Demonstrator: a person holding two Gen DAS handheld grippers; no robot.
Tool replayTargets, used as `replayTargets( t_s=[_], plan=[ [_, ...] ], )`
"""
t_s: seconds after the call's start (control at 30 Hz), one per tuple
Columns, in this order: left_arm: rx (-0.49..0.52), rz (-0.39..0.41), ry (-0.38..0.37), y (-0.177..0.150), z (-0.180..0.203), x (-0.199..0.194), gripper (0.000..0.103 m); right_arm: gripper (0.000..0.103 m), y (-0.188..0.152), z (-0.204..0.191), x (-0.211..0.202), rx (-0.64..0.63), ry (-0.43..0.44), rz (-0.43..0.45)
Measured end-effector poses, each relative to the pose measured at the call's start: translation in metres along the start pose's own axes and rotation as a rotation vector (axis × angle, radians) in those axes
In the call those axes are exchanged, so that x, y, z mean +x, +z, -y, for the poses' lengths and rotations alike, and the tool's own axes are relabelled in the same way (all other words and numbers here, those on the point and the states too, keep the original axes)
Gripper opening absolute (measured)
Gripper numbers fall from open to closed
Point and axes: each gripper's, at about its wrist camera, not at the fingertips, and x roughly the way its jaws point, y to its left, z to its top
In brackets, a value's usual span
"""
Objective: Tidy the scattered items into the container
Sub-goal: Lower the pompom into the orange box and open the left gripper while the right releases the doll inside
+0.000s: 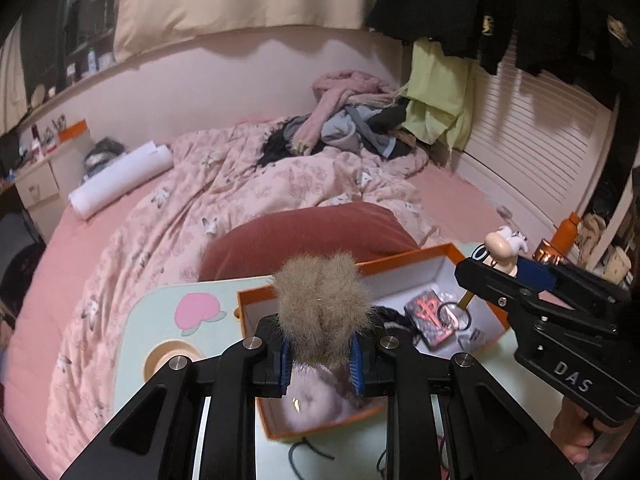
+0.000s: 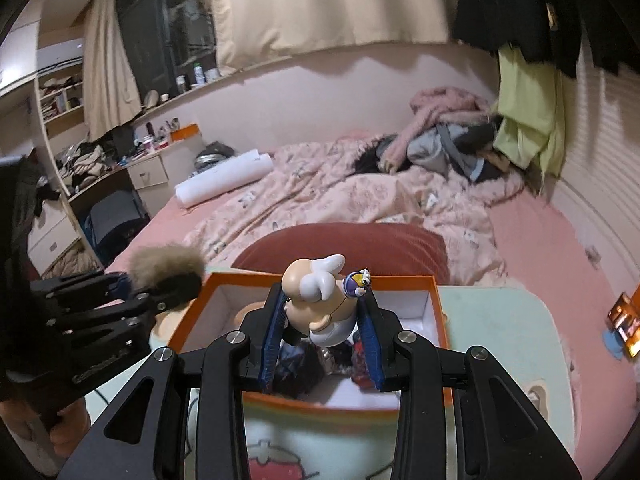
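An orange box (image 1: 404,259) with a white inside stands on a pale green lap table (image 1: 140,320). My left gripper (image 1: 322,354) is shut on a fluffy brown-and-pink plush toy (image 1: 322,296), held over the box's near left corner. My right gripper (image 2: 326,330) is shut on a cartoon figurine (image 2: 316,292) with a bald head and white ears, held over the box (image 2: 438,312). The figurine also shows in the left wrist view (image 1: 502,246), and the plush in the right wrist view (image 2: 166,266). Inside the box lie a red-patterned card pack (image 1: 430,318), a key ring and dark items.
The table sits on a pink bed with a rumpled floral duvet (image 1: 240,184) and a red pillow (image 1: 312,232) just behind the box. A clothes pile (image 1: 352,120) and a paper roll (image 1: 120,178) lie farther back. A dark cord (image 1: 310,450) lies on the table near the box.
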Motion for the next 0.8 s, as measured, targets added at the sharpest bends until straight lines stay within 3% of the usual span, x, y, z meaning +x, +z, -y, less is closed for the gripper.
replayTargets(
  t_s=[0.17,0.23,0.3,0.37,0.43,0.6,0.7,0.8],
  plan=[
    [-0.019,-0.078,-0.017,-0.001,0.002,0.035,0.022,0.036,0.003,0.006,0.028,0.027,-0.043,-0.057],
    [-0.012,-0.138,0.003,-0.006,0.004,0.054,0.037,0.036,0.001,0.007,0.040,0.028,-0.066,-0.086],
    [-0.024,-0.154,0.019,-0.011,0.002,0.061,0.045,0.037,0.001,0.008,0.050,0.036,-0.105,-0.118],
    [-0.023,-0.118,0.009,-0.018,0.001,0.055,0.053,0.052,-0.002,0.013,0.055,0.057,-0.141,-0.144],
    [-0.008,-0.094,0.022,-0.024,0.001,0.046,0.073,0.064,-0.005,0.016,0.048,0.082,-0.160,-0.119],
    [-0.016,-0.075,0.064,-0.045,-0.005,0.023,0.078,0.066,-0.015,0.012,0.026,0.064,-0.184,-0.094],
    [-0.059,-0.089,0.023,-0.060,-0.009,0.013,0.081,0.066,-0.025,0.008,0.017,0.056,-0.182,-0.095],
    [-0.030,-0.060,0.051,-0.069,-0.002,0.007,0.082,0.066,-0.032,0.002,0.016,0.033,-0.190,-0.106]
  ],
)
